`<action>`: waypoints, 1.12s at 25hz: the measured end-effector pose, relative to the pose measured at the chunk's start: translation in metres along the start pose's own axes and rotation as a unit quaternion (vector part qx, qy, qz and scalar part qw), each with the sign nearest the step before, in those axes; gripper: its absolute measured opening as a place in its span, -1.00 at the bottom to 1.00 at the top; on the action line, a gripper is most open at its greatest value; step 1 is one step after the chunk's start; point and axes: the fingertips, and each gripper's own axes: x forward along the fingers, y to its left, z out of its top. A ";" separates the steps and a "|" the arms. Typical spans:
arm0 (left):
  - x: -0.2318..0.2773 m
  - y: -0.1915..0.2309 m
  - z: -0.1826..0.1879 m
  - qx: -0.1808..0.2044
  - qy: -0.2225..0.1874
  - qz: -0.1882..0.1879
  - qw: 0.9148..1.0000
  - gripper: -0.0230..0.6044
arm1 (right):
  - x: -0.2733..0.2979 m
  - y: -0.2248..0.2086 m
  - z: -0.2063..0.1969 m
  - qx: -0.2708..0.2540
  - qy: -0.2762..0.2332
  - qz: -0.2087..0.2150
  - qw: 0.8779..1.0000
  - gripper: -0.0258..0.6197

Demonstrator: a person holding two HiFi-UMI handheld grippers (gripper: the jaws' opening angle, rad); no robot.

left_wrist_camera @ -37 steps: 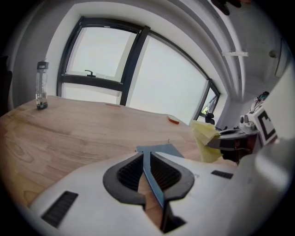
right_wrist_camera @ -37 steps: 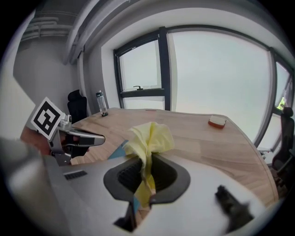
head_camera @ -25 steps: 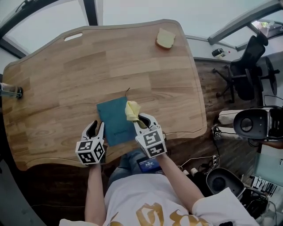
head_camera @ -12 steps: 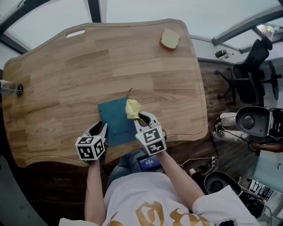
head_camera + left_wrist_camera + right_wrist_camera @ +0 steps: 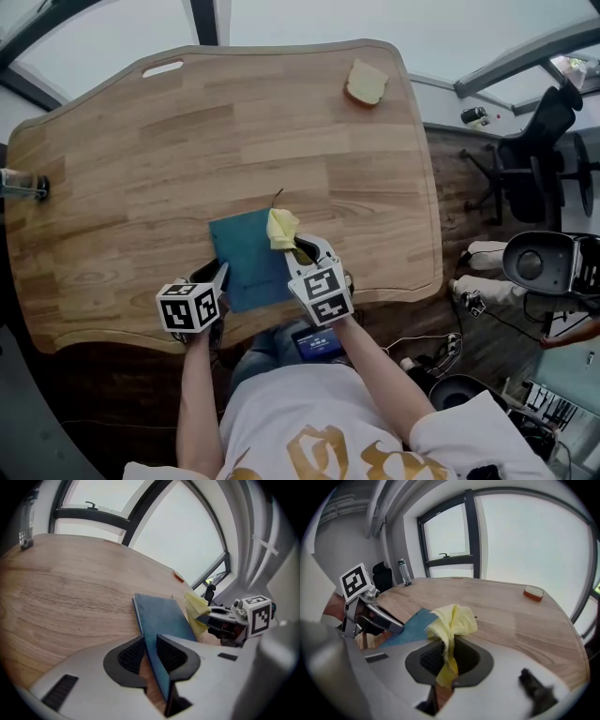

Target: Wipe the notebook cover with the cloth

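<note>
A teal notebook lies near the table's front edge. My left gripper is shut on its near left edge; in the left gripper view the cover's edge runs between the jaws of that gripper. My right gripper is shut on a crumpled yellow cloth, which rests on the notebook's far right corner. In the right gripper view the cloth bunches up above the right gripper, with the notebook just left of it.
The wooden table spreads out beyond the notebook. A tan sponge-like block sits at its far right corner. A bottle stands at the left edge. An office chair and cables are on the floor to the right.
My left gripper has tilted and moved in against the notebook's near left edge. The right gripper and the cloth have barely moved.
</note>
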 end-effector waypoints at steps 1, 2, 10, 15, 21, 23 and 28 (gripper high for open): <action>0.000 0.000 0.000 -0.001 0.002 0.001 1.000 -0.65 | 0.001 0.000 0.001 0.000 0.001 0.002 1.000 -0.80; 0.000 0.000 0.001 -0.002 0.003 0.001 1.000 -0.65 | 0.003 0.001 0.001 0.000 0.001 0.004 1.000 -0.80; 0.000 0.001 0.001 -0.012 0.005 -0.006 1.000 -0.67 | 0.012 0.002 0.001 -0.012 0.008 0.014 1.000 -0.80; 0.000 0.001 0.001 -0.016 0.006 -0.008 1.000 -0.67 | 0.021 0.005 -0.004 -0.012 0.024 0.022 0.999 -0.80; 0.000 0.001 0.000 -0.016 0.011 -0.010 1.000 -0.68 | 0.027 0.005 -0.002 -0.016 0.038 0.027 0.999 -0.80; 0.001 0.001 0.000 -0.015 0.010 -0.012 1.000 -0.68 | 0.029 0.005 -0.001 -0.018 0.039 0.028 0.999 -0.80; 0.001 0.000 0.001 -0.013 0.013 -0.014 1.000 -0.68 | 0.035 0.005 0.004 -0.026 0.041 0.032 0.998 -0.80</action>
